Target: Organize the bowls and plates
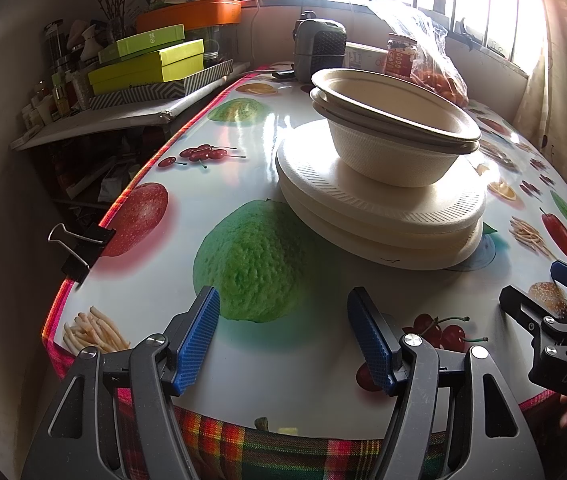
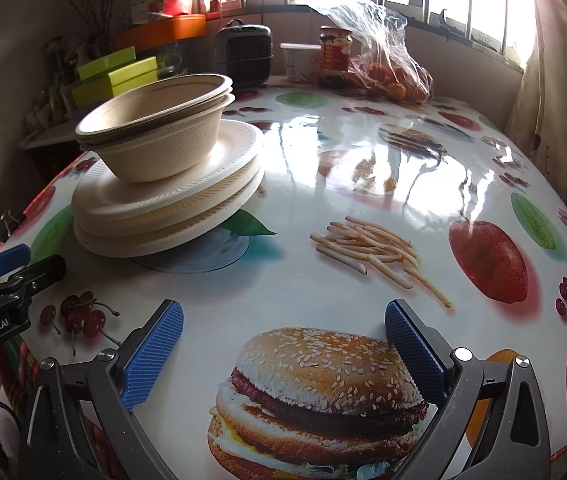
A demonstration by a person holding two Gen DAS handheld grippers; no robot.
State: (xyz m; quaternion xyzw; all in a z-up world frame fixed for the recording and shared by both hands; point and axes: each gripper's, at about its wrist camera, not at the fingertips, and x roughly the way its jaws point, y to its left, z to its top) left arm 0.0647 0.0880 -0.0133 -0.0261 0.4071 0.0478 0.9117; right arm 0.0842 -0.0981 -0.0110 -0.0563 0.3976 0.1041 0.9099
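A stack of white paper plates (image 1: 383,216) (image 2: 163,208) lies on the fruit-printed table (image 1: 155,280) (image 2: 363,184). On top of the plates sit nested beige paper bowls (image 1: 391,128) (image 2: 155,136), tilted a little. My left gripper (image 1: 283,312) hovers open over the near table edge, short of the stack, with nothing between its blue pads. My right gripper (image 2: 283,324) is open too, above the printed burger, to the right of the stack and empty. Each gripper shows at the edge of the other's view: the right gripper (image 1: 535,284) and the left gripper (image 2: 27,256).
At the far end stand a small grey fan heater (image 1: 319,48) (image 2: 247,54), a jar (image 2: 335,56), a white tub (image 2: 299,60) and a plastic bag of oranges (image 2: 391,76). Green boxes (image 1: 147,64) sit on a side shelf at left. A binder clip (image 1: 79,244) grips the left edge.
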